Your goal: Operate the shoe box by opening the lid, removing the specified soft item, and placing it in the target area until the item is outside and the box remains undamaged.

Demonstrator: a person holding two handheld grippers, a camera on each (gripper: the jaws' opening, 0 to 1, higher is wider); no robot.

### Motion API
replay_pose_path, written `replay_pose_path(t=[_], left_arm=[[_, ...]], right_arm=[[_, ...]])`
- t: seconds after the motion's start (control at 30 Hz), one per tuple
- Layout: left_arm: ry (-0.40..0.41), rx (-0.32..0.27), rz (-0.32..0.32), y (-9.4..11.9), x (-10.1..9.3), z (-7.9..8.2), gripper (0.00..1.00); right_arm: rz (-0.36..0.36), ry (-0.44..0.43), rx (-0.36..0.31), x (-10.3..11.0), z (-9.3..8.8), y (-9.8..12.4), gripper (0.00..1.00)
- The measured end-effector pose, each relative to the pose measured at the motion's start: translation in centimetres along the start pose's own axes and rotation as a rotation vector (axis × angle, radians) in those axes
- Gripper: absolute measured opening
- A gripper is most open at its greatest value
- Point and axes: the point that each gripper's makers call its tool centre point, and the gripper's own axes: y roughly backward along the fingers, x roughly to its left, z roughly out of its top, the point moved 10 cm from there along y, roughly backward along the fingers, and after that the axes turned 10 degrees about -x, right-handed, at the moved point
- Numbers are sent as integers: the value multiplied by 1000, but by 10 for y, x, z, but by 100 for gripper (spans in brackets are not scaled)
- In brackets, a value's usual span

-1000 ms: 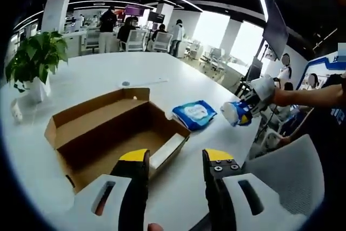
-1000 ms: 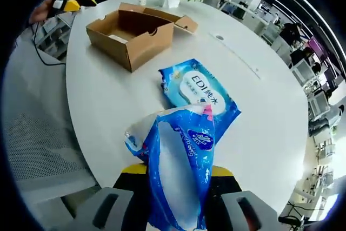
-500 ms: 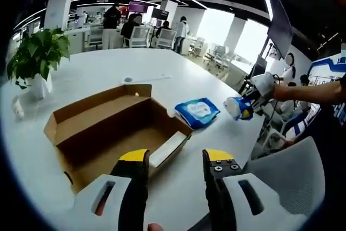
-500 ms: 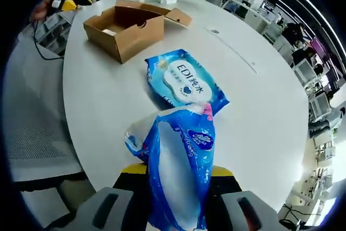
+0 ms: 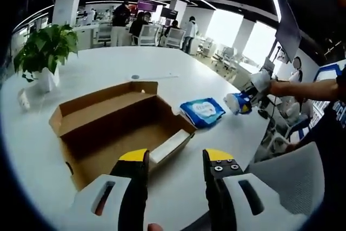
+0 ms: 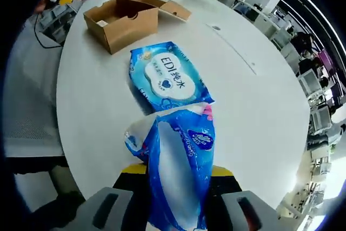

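Observation:
The brown cardboard shoe box lies open on the white round table, its lid folded back; a white item rests inside near its front wall. My left gripper stands open just in front of the box, holding nothing. My right gripper is shut on a blue and white soft tissue pack, held above the table edge. Just beyond it a blue wet-wipes pack lies flat on the table. The box is farther off. From the left gripper view the right gripper hovers beside the wipes pack.
A potted green plant stands at the table's far left, with a small white object near it. A grey chair sits at the right. Office desks, chairs and people fill the background. A person's arm reaches in from the right.
My right gripper, still holding the tissue pack, has moved away from the box and now hangs just short of the wipes pack. The left gripper stays open in front of the box.

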Motion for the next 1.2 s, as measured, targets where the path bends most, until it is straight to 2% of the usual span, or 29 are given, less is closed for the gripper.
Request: replay_pose_path(t=[0.33, 0.57, 0.87, 1.0, 1.2], left_arm=[[22, 6, 57, 7, 6, -9, 40], [22, 18, 81, 13, 2, -12, 39], [25, 27, 110, 22, 3, -16, 40], [21, 32, 106, 23, 3, -14, 40], [13, 30, 107, 26, 8, -12, 40]], right_arm=[[22, 76, 26, -36, -7, -21, 35], [39, 214, 88, -41, -6, -33, 37], [52, 250, 103, -50, -3, -45, 40], [60, 327, 151, -51, -5, -49, 42], [68, 317, 126, -51, -6, -57, 44]])
